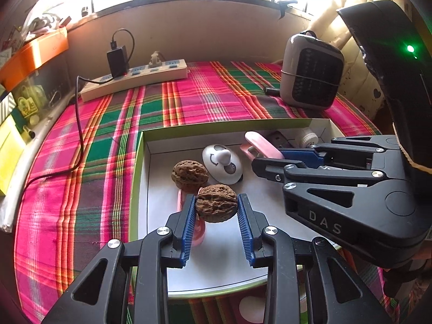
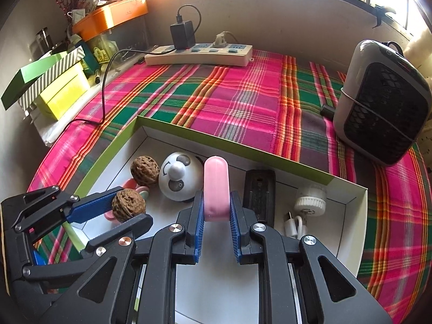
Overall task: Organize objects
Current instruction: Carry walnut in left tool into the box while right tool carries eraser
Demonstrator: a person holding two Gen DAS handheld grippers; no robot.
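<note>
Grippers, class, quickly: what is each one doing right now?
Left gripper: closed on a walnut.
Right gripper: closed on a pink clip.

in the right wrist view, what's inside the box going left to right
held walnut → loose walnut → panda toy → pink clip → black clip → white round plug

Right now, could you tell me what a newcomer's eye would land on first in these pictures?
Both grippers hover over the white box on the pink plaid cloth. The left gripper pinches a walnut; the right gripper clamps a pink clip. A second walnut and a panda toy lie inside behind them.
</note>
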